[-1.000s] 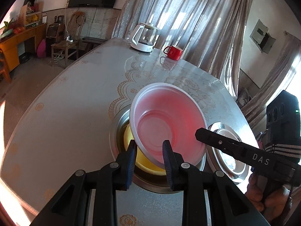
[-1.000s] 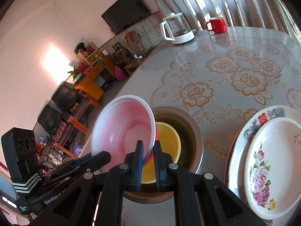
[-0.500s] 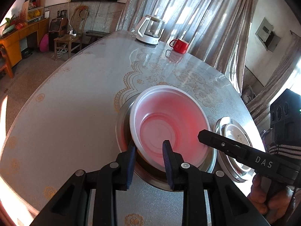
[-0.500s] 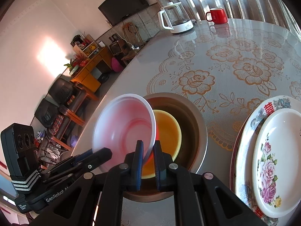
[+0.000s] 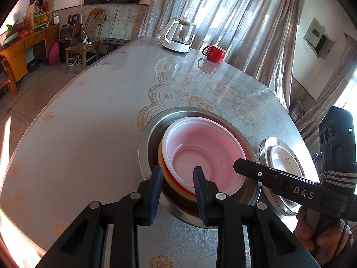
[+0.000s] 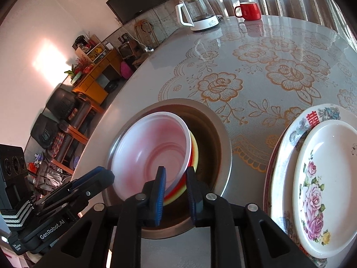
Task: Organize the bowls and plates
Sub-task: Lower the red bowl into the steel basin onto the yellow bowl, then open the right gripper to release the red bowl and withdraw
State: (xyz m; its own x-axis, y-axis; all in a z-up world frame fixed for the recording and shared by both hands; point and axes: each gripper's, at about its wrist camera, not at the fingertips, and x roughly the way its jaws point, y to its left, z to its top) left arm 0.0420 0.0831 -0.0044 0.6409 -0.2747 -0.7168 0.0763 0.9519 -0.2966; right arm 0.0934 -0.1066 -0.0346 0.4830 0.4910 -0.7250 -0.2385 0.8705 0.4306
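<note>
A white translucent bowl (image 5: 207, 154) (image 6: 156, 147) with a pink tint sits nested on a red bowl (image 6: 176, 192) and a yellow bowl (image 5: 160, 156) (image 6: 195, 154), all inside a steel basin (image 5: 147, 134) (image 6: 223, 138) sunk in the table. My left gripper (image 5: 176, 178) is shut on the white bowl's near rim, one finger inside and one outside. My right gripper (image 6: 175, 178) straddles the rim on the other side. Its jaws are opening and the pads stand off the rim. A floral plate (image 6: 323, 178) lies on a larger patterned plate (image 6: 296, 129) to the right.
A glass kettle (image 5: 178, 35) (image 6: 198, 13) and a red mug (image 5: 214, 53) (image 6: 247, 11) stand at the table's far end. The rose-patterned tablecloth (image 6: 279, 71) lies between them and the basin. A hand (image 5: 312, 234) grips the right tool. The table edge curves past on the left.
The white bowl came down from a tilt above the basin and now rests level in the stacked bowls. The right jaws have widened off the rim. The left jaws look unchanged.
</note>
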